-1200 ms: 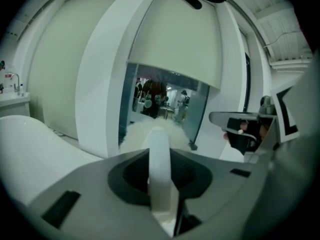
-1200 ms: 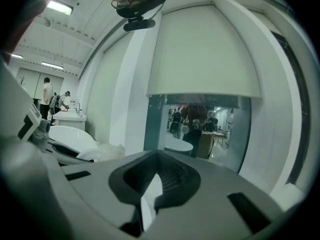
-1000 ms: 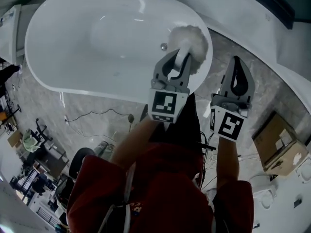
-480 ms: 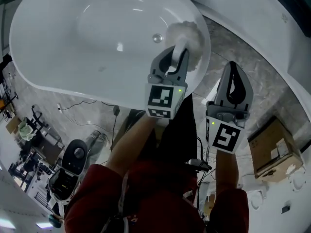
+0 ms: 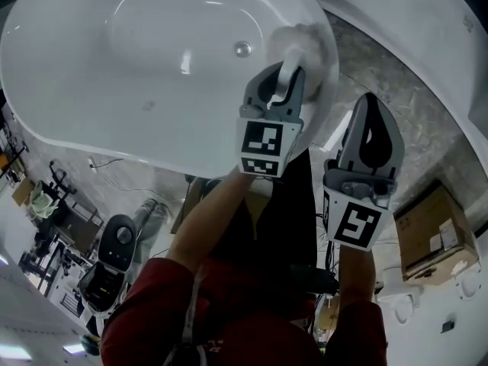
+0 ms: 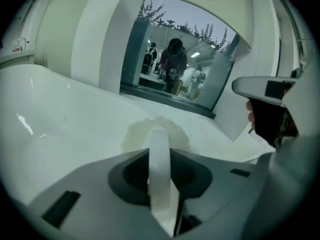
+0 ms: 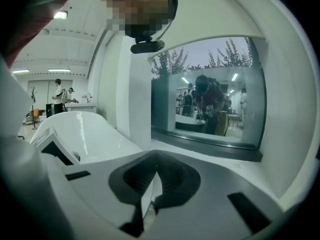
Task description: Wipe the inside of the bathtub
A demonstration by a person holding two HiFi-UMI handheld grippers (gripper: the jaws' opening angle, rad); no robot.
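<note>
The white oval bathtub (image 5: 91,90) fills the top of the head view, its drain (image 5: 242,49) near the right end. My left gripper (image 5: 284,73) is shut on the white handle (image 6: 160,179) of a fluffy white scrubber. The scrubber's head (image 5: 306,43) rests on the tub's inner wall just right of the drain. In the left gripper view the handle runs up between the jaws to the fluffy head (image 6: 156,133) on the white tub surface. My right gripper (image 5: 372,107) hangs shut and empty over the floor, outside the tub's rim.
A marble-patterned floor (image 5: 404,105) lies right of the tub, with a cardboard box (image 5: 431,231) further right. Cables and a black device (image 5: 118,242) lie on the floor at the lower left. A window (image 7: 210,94) sits in the wall beyond the tub.
The scrubber head has slid a little away from the drain, toward the tub's right end wall, with my left gripper following. The right gripper has kept its place beside it.
</note>
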